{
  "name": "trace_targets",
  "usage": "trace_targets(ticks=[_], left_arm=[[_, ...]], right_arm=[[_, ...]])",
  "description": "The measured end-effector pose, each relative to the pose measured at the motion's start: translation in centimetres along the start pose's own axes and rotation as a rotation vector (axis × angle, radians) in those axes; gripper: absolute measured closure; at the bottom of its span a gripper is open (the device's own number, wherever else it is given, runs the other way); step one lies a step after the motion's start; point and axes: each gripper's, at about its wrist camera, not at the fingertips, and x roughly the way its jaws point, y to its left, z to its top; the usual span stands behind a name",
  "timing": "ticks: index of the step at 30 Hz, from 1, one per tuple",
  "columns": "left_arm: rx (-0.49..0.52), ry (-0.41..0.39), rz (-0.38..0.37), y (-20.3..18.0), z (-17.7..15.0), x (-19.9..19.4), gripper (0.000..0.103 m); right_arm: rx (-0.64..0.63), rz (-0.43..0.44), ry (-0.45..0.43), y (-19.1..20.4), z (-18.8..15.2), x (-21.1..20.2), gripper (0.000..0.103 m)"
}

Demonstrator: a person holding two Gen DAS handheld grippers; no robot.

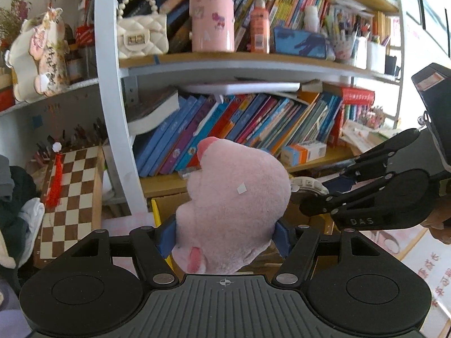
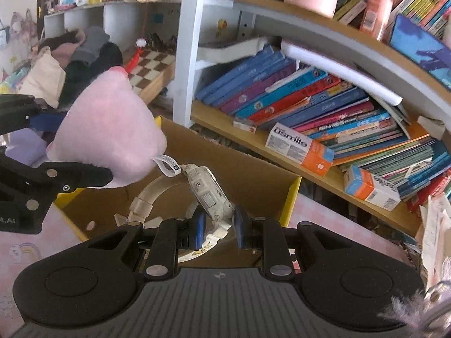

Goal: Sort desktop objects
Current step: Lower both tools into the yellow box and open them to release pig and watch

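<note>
Nearest the left wrist camera, the left gripper [image 1: 224,235] is clenched on a pink plush toy [image 1: 236,202], its blue pads pressing the toy's lower sides. The toy's long axis runs up and slightly left, away from the camera, its darker pink tip pointing toward the bookshelf [image 1: 225,62]. The right gripper [image 2: 217,225] grasps a white digital watch [image 2: 208,194] by its strap just below the case; the watch stands roughly upright, leaning left, face turned to the right, with its clear strap looping left. Both things hang above an open cardboard box [image 2: 253,174] on the pink counter [image 2: 324,219]. The toy's white tag [image 2: 169,164] lies just beside the watch, touching or nearly so
</note>
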Motion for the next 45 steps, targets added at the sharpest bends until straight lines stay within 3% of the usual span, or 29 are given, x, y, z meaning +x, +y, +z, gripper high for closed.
trace_targets(ticks=[17,26,31,32,34,37,45], left_arm=[[0.033,0.185,0.062,1.0,-0.5,8.4,0.035],[0.072,0.257,0.05,0.7,-1.3,10.2,0.031],[0.089,0.271,0.053,0.5,-1.3,10.3,0.023],[0.094,0.271,0.056,0.4,-1.3,10.3,0.022],[0.109,0.275,0.066,0.2,-1.3,10.3,0.019],[0.144,0.275,0.089,-0.3,-1.5,10.0,0.019],[0.205,0.236,0.098,-0.8,-1.6,8.2,0.015]], right_arm=[[-0.124,0.027,0.152,-0.9,0.8,10.9,0.083],[-0.179,0.071,0.215,-0.3,1.1,12.9,0.082],[-0.191,0.06,0.247,-0.1,1.3,13.6,0.081],[-0.195,0.055,0.248,0.0,1.3,13.6,0.08],[-0.202,0.044,0.239,0.1,1.3,13.4,0.063],[-0.202,0.036,0.23,0.1,1.3,13.0,0.053],[-0.148,0.037,0.188,-0.4,1.0,10.0,0.045]])
